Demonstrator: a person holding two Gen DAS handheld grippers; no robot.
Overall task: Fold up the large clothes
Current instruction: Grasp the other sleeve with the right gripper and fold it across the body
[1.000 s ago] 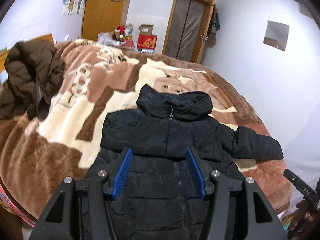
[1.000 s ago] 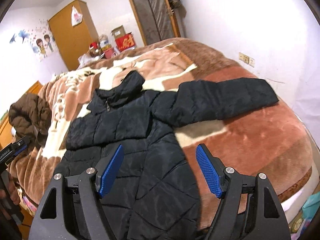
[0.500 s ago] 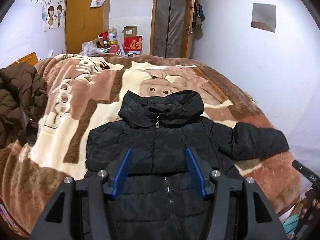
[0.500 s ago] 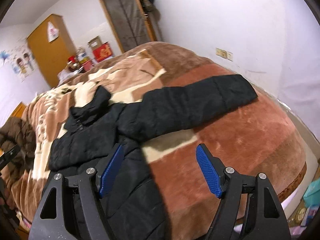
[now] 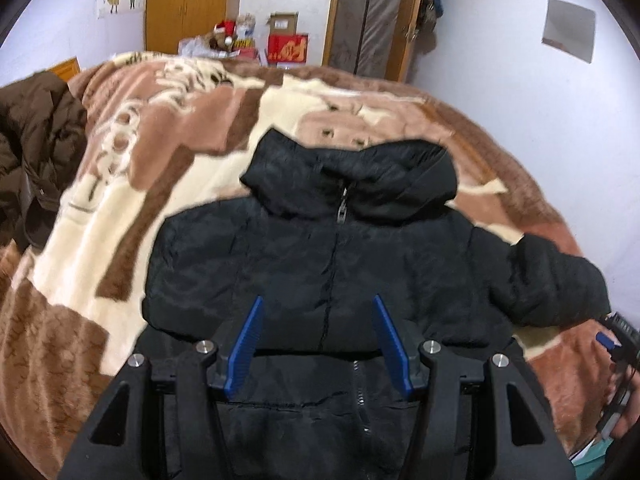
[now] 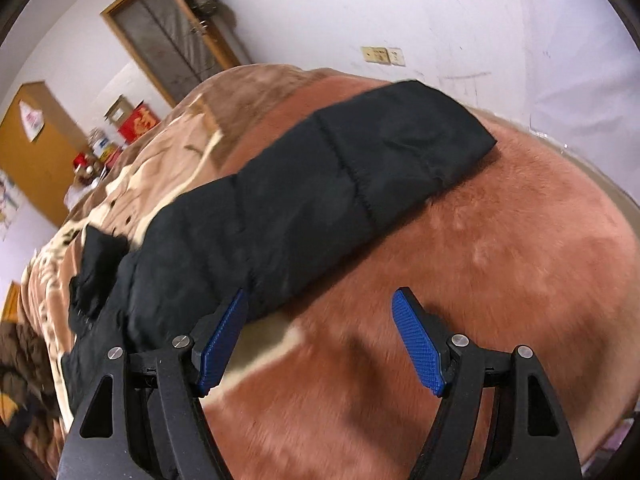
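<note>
A black hooded puffer jacket (image 5: 312, 264) lies zipped and face up on the brown and cream blanket (image 5: 120, 208). Its right sleeve (image 6: 340, 176) stretches out over the blanket toward the wall. My left gripper (image 5: 318, 340) is open and empty, hovering above the jacket's front near the zip. My right gripper (image 6: 320, 340) is open and empty, low over the blanket beside the sleeve's lower edge; its left finger (image 6: 222, 344) overlaps the sleeve near the armpit. The right gripper's tip also shows at the right edge of the left wrist view (image 5: 616, 336).
A brown puffer coat (image 5: 36, 152) is heaped at the bed's left side. A wooden wardrobe (image 5: 184, 4), boxes (image 5: 286, 40) and a door (image 5: 372, 16) stand beyond the bed. The white wall (image 6: 480, 20) runs close along the bed's right edge.
My right gripper has swung right and dropped toward the outstretched sleeve, which now fills its view. My left gripper has moved forward over the jacket's chest. Both stay open.
</note>
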